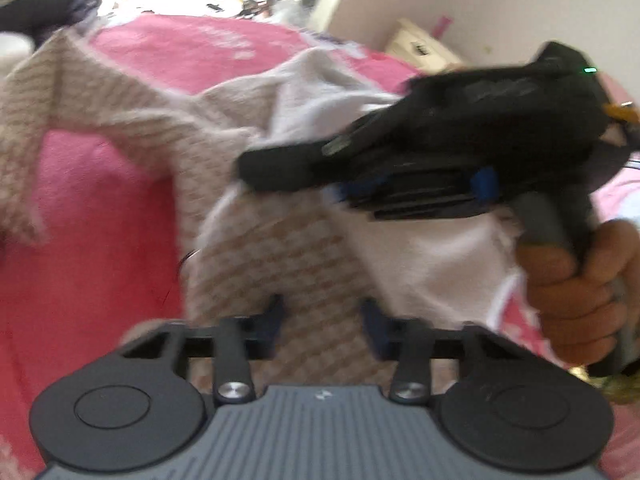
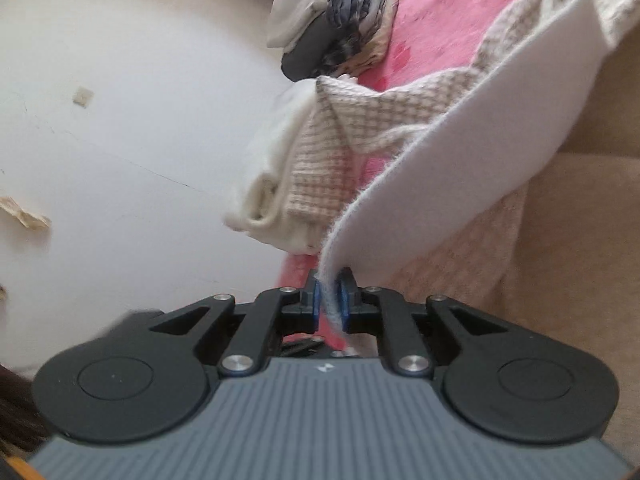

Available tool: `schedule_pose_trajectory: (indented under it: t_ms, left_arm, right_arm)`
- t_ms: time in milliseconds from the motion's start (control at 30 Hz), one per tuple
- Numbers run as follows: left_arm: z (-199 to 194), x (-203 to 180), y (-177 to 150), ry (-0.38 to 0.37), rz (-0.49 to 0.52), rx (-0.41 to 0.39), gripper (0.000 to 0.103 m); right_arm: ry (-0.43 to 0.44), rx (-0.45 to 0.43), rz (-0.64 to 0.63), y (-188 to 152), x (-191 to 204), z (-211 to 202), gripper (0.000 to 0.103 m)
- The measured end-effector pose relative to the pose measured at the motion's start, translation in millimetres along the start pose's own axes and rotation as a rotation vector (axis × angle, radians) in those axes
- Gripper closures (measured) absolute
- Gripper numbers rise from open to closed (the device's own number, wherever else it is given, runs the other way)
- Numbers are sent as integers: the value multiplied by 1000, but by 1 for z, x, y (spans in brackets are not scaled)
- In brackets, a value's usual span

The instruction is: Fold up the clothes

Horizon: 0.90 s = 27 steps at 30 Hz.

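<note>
Checked beige-and-white knit garment [image 2: 384, 120], fuzzy white lining, lies rumpled on pink fleece blanket [image 1: 100, 200]. Right gripper [image 2: 329, 300] pinches its white edge between blue pads. Left gripper [image 1: 324, 320], fingers parted, hovers above the knit.

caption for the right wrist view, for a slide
Right gripper shut on the white-lined edge of a beige checked garment, lifted over a pink blanket.
</note>
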<state>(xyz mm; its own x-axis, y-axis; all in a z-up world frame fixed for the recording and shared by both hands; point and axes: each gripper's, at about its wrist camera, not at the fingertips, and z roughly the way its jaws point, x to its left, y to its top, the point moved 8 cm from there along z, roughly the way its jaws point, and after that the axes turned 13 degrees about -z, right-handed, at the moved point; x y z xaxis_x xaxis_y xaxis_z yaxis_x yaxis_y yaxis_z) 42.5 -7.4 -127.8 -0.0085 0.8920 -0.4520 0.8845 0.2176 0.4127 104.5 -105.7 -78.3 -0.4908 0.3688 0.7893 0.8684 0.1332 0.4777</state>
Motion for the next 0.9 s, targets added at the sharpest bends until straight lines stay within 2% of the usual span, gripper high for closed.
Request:
schedule_pose_trajectory:
  t_ms: [33, 133, 200, 267, 367, 400, 433, 500, 567, 667, 700, 767, 833, 900]
  left_arm:
    - [3, 10, 0, 21, -30, 19, 102]
    - [0, 41, 2, 11, -161, 41, 102]
    - [-11, 61, 6, -6, -217, 10, 103]
    - [-23, 84, 11, 6, -252, -45, 103]
    - [-30, 107, 13, -29, -312, -37, 102]
    - [-32, 103, 11, -73, -307, -25, 102]
    - [-34, 97, 9, -115, -294, -12, 99]
    - [-30, 74, 1, -165, -194, 21, 74]
    - [-27, 46, -10, -176, -83, 43, 65]
    - [-24, 15, -30, -169, 92, 64, 61]
    - [-23, 8, -36, -158, 139, 59, 55]
    - [-16, -3, -46, -114, 210, 50, 52]
    - [-4, -3, -51, -58, 240, 66, 52]
    - [7, 6, -51, -7, 232, 74, 53]
  right_arm:
    - [13, -6, 19, 2, -1, 0, 87]
    - [22, -36, 67, 2, -12, -18, 78]
    - [9, -71, 74, -5, -21, -40, 76]
    - [-54, -70, 88, -20, -37, -60, 76]
    - [-132, -58, 174, -50, -67, -81, 76]
    - [-138, -63, 224, -59, -77, -84, 76]
    - [-126, -72, 268, -64, -84, -83, 76]
    - [-112, -61, 305, -68, -91, -70, 76]
    - [-121, -19, 284, -70, -89, -55, 76]
    - [-121, 41, 196, -74, -73, -43, 76]
    - [-103, 55, 172, -78, -66, -44, 76]
    - [-70, 93, 129, -93, -54, -49, 76]
    - [-79, 190, 77, -123, -49, -53, 76]
    - [-114, 326, 38, -163, -50, -55, 75]
